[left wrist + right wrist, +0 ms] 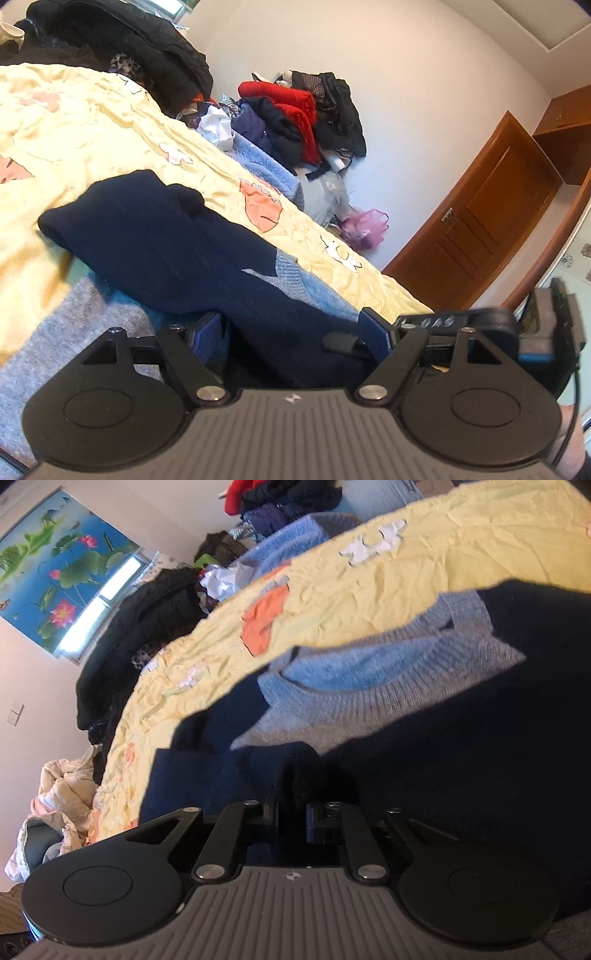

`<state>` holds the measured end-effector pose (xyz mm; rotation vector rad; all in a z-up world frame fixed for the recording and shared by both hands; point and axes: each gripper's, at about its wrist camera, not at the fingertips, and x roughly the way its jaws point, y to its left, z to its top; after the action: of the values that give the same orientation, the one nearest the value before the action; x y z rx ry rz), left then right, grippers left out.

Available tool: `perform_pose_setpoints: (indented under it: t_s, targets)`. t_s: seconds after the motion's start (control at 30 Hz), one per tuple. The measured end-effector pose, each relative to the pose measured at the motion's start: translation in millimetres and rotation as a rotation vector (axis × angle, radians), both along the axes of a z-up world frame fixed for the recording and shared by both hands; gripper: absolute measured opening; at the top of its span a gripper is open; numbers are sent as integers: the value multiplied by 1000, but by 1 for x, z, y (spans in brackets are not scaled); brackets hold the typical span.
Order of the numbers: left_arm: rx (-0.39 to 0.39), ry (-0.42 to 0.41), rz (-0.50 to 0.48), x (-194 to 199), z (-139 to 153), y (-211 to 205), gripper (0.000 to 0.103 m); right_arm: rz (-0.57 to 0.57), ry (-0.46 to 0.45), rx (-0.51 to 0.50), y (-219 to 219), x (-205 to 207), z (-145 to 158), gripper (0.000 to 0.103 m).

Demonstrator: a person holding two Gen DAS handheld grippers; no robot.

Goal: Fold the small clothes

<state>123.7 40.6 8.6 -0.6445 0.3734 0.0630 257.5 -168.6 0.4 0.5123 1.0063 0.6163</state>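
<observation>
A: Grippers first. How does each stand?

B: Right gripper (pixel 291 812) has its jaws pinched close together on a fold of the navy sweater (pixel 461 782). Left gripper (pixel 291 336) stands wide apart, with navy cloth lying between its blue pads (pixel 207 334) but not clamped, as far as I can tell.

A: And the garment itself?

B: It lies near both grippers on the yellow bedspread (pixel 110 122), with its grey-blue collar (pixel 354 686) showing. One sleeve (pixel 122 214) is thrown over the body towards the far left.

A: So how far along?

B: Early to middle, I judge. One sleeve looks turned in; the body is still bunched, not squared. The heap of clothes (pixel 295 114) far off by the wall suggests more remains.
</observation>
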Motion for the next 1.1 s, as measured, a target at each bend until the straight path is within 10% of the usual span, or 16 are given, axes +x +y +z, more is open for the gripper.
perform_pose_setpoints:
  t_s: [0.33, 0.57, 0.87, 1.0, 1.1]
  targets:
    - [15, 2, -24, 4, 1, -2, 81, -75, -112, -85, -78, 7, 48, 19]
    - [35, 1, -41, 4, 1, -6, 81, -255, -60, -143, -168, 11, 34, 19]
    - [48, 9, -45, 7, 1, -8, 81, -265, -32, -147, -171, 3, 5, 20]
    - [35, 20, -40, 8, 0, -7, 81, -280, -35, -118, -174, 1, 4, 58]
    - [33, 22, -38, 9, 0, -6, 81, -342, -112, -94, -182, -9, 16, 60]
